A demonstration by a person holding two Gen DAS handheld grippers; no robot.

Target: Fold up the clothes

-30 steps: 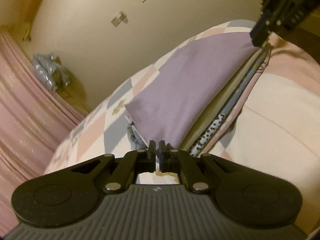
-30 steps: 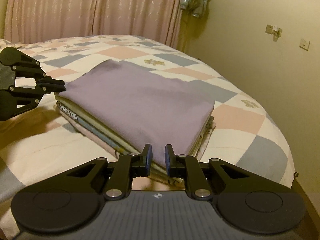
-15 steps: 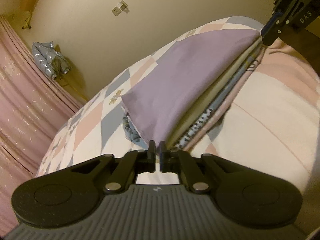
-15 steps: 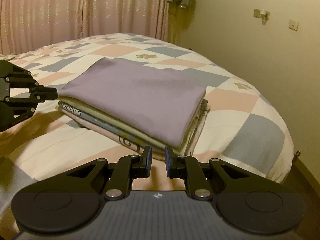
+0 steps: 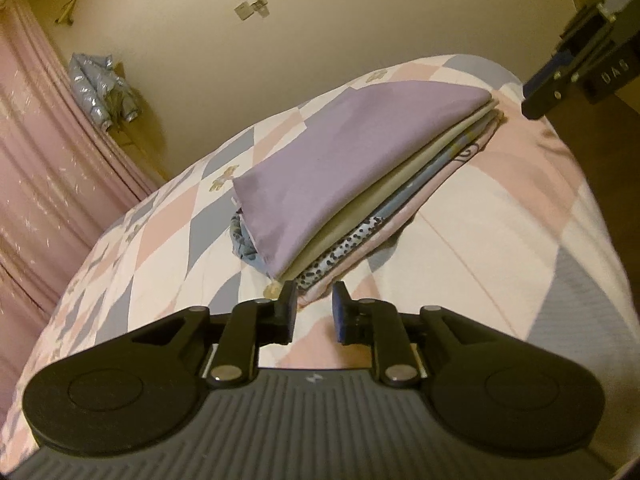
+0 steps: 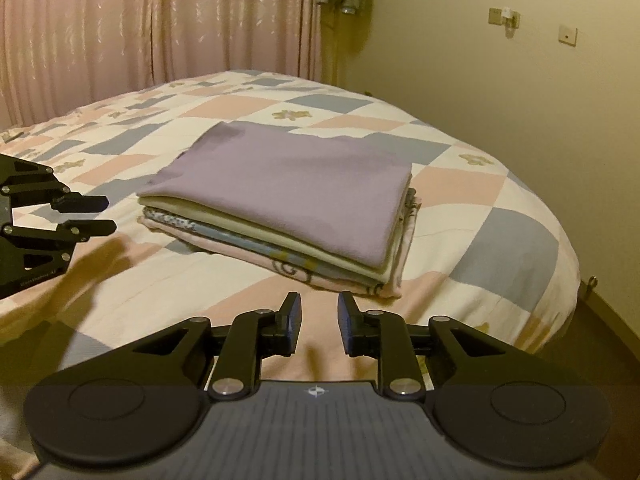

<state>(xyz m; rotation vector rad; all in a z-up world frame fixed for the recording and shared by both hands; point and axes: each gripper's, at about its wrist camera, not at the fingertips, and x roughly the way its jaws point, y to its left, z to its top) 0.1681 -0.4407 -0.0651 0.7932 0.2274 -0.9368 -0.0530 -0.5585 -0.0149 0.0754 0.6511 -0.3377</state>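
A pile of folded clothes (image 6: 288,204) sits on the bed (image 6: 512,256), purple one on top. The left gripper (image 5: 314,308) at 9 o'clock and the right gripper (image 6: 319,322) at 6 o'clock hold nothing, fingers a little apart.

The left tool (image 5: 314,306) and right tool (image 6: 319,320) were matt black plastic with shiny metal pivot pins and ribbed grey housings. The folded purple garment (image 6: 288,184) was smooth, matt cloth, topping a stack of clothes (image 6: 304,256) of plain and printed fabric. The bed (image 6: 512,256) wore a soft patchwork quilt. The curtain (image 6: 160,28) was thin pink cloth with faint glints; the wall (image 6: 500,92) was matt.
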